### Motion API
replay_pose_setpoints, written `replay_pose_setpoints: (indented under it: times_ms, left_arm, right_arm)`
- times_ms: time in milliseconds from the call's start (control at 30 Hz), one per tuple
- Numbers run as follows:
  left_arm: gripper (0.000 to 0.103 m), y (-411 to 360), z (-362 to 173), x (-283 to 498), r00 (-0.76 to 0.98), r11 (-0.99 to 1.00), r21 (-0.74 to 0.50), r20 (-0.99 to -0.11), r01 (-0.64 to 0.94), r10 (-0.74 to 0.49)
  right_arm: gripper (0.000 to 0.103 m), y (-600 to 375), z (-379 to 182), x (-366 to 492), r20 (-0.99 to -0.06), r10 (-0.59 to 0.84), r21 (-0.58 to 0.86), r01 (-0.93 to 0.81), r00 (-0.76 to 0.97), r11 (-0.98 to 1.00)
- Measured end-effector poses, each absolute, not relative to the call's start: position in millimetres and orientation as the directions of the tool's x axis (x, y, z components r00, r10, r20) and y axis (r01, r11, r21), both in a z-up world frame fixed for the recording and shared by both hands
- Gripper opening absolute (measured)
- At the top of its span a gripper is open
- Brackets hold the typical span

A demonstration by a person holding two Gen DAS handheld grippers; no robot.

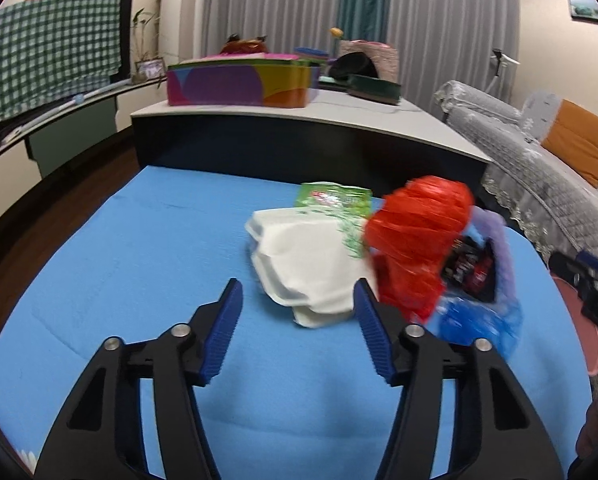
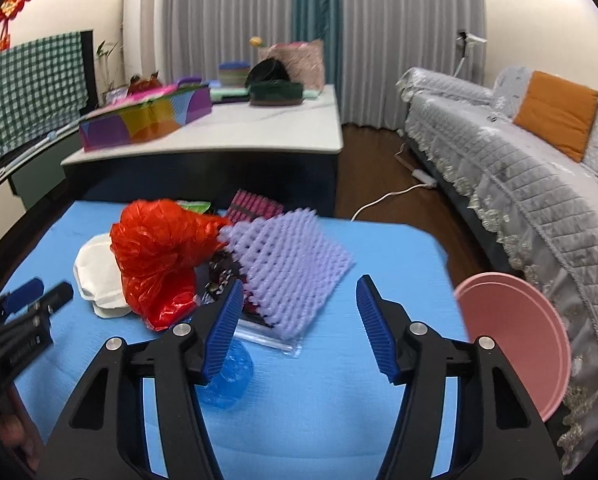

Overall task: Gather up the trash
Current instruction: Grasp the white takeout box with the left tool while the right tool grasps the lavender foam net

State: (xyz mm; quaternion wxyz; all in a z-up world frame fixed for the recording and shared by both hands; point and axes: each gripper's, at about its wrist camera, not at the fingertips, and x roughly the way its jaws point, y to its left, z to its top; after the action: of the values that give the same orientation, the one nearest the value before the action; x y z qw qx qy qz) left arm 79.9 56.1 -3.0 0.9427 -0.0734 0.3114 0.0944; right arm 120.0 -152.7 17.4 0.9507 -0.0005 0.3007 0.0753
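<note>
A pile of trash lies on the blue table (image 1: 139,240): a white foam container (image 1: 307,264), a green wrapper (image 1: 335,196), a crumpled red plastic bag (image 1: 415,240), a purple foam net (image 2: 291,256), a dark snack wrapper (image 1: 469,268) and a blue plastic piece (image 2: 231,376). My left gripper (image 1: 297,292) is open and empty, just short of the white container. My right gripper (image 2: 299,292) is open and empty, over the near edge of the purple net. The left gripper also shows at the left of the right wrist view (image 2: 27,304).
A pink bin (image 2: 519,336) stands off the table's right edge, beside a grey sofa (image 2: 519,168). Behind the blue table is a white-topped table (image 2: 259,128) with a colourful box (image 1: 239,84) and other items.
</note>
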Motion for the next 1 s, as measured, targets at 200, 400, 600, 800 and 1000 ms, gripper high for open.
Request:
replay_pose_setpoints:
  times_ms: [200,400,600,800,1000]
  left_arm:
    - [0.054,77.6,-15.0,102.6,0.762,0.955,-0.133,-0.635,-0.266,0.124]
    - [0.054,85.2,-26.5,116.5,0.742,0.948,-0.168,-0.664,-0.27,0.094]
    - [0.054,85.1,-36.9,132.7,0.731,0.947,-0.197,-0.68,-0.253,0.054]
    - [0.049,85.3,-35.6,136.4,0.751,0.944,-0.226,-0.66,-0.24,0.033]
    - [0.032,82.0,-28.4,134.4,0.772,0.945,-0.239,-0.635,-0.224,0.022]
  right_arm:
    - [0.06,-138.7,2.5,139.6,-0.598,0.148,0.01,-0.178,0.788,0.984]
    - [0.061,-130.7,-14.7,152.0,-0.643,0.174,0.006,-0.222,0.746,0.975]
    - [0.061,-130.2,-20.9,157.7,-0.653,0.169,0.005,-0.219,0.738,0.976]
    - [0.044,-132.4,-23.9,160.7,-0.661,0.173,0.004,-0.228,0.73,0.974]
    - [0.017,-132.9,-21.4,157.7,-0.666,0.183,0.001,-0.245,0.723,0.97]
